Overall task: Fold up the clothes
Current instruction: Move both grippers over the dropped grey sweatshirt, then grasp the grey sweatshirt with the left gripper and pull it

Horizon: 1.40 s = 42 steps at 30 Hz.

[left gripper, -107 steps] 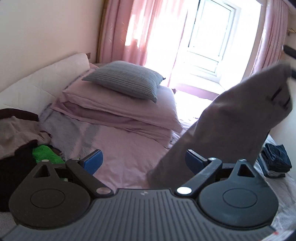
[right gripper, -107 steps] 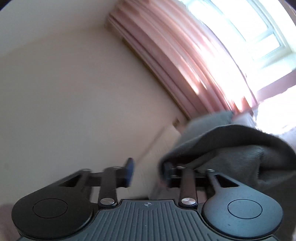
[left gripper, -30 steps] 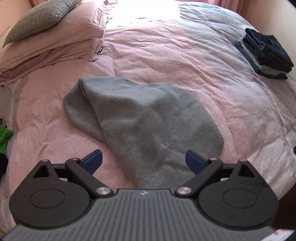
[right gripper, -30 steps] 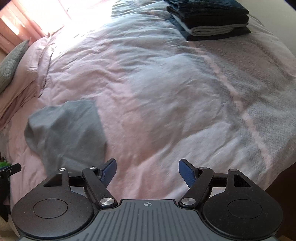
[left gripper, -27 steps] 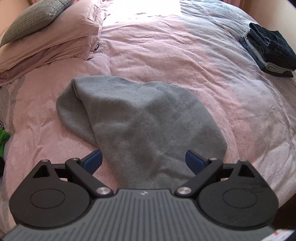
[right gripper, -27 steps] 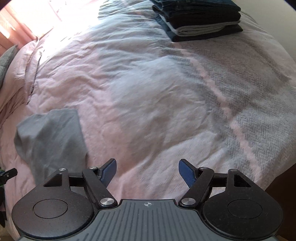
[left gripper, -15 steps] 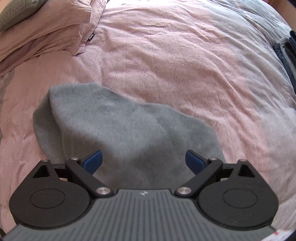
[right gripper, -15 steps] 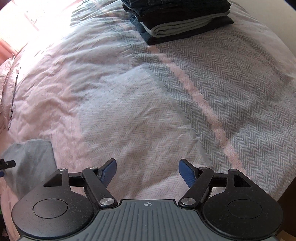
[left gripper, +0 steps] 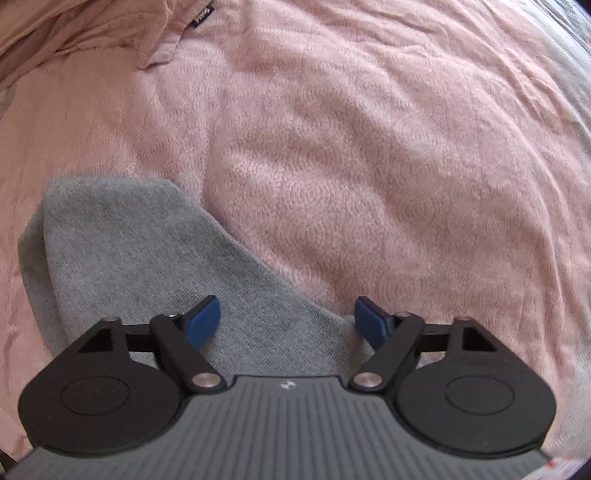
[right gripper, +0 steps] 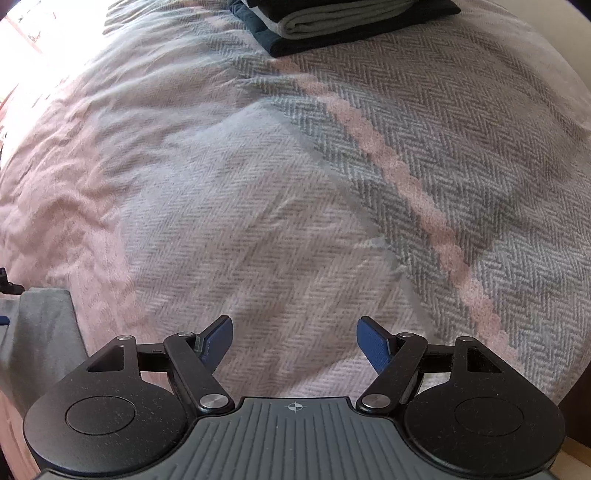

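A grey knit garment (left gripper: 122,254) lies flat on the pink bedspread (left gripper: 369,166). My left gripper (left gripper: 288,321) points down close over the garment's right edge. Its jaws are closing, with the cloth's edge between the blue pads, which do not press on it. In the right wrist view, a corner of the same grey garment (right gripper: 40,332) shows at the far left. My right gripper (right gripper: 295,343) hangs open over the bare herringbone blanket (right gripper: 443,155), well to the right of the garment, with nothing between its fingers.
A stack of folded dark and grey clothes (right gripper: 332,22) sits at the far end of the blanket. Pink pillows (left gripper: 74,29) lie at the top left of the left wrist view. The bed's edge falls away at the lower right (right gripper: 580,398).
The left gripper has dropped low over the grey garment and its jaws have narrowed. The right gripper has moved right and lower, so the garment has slid to the frame's left edge.
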### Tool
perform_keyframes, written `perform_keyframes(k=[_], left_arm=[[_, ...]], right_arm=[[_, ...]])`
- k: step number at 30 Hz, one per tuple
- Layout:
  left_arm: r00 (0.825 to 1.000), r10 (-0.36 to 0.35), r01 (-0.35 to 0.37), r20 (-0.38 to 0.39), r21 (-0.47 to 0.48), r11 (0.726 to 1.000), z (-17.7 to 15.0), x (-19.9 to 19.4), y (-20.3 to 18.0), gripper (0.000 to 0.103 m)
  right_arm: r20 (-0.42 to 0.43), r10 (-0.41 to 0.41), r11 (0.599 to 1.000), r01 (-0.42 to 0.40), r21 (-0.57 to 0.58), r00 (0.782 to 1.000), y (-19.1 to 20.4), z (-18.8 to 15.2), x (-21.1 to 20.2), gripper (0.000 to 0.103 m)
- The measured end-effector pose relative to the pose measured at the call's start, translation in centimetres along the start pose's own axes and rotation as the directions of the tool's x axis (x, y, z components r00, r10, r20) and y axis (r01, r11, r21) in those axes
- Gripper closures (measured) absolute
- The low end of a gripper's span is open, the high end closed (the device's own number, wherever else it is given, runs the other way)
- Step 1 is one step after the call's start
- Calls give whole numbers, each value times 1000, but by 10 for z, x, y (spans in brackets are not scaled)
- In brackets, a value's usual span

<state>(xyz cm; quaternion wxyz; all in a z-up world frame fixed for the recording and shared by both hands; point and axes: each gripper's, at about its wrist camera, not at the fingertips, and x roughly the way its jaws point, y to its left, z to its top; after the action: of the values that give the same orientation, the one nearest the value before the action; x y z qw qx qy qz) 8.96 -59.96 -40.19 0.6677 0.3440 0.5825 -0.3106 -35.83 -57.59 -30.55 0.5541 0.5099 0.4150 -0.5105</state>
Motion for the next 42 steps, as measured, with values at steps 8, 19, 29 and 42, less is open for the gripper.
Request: perform_keyframes(k=[8,19,29,42], left_arm=[[994,-98,100,38,-58,993,-27,-11,31,103],[979,-199,204,55,-132,970,-14,-38,32,47],[994,-82,82,-75,-6,997,-12,2,-16,74],[971,-136,170,196,-170,971,-181,-143,163,99]], right_arm=[[14,18,998,-17,-65,1000,28,6,-3,32],[14,69,987,-66,-144,998,54,-2,-6,32],[-25,12,1000,-12,-10,1000,6,-18,1,32],[-10,79,990,-80,-120,997,49,-10,-1,32]])
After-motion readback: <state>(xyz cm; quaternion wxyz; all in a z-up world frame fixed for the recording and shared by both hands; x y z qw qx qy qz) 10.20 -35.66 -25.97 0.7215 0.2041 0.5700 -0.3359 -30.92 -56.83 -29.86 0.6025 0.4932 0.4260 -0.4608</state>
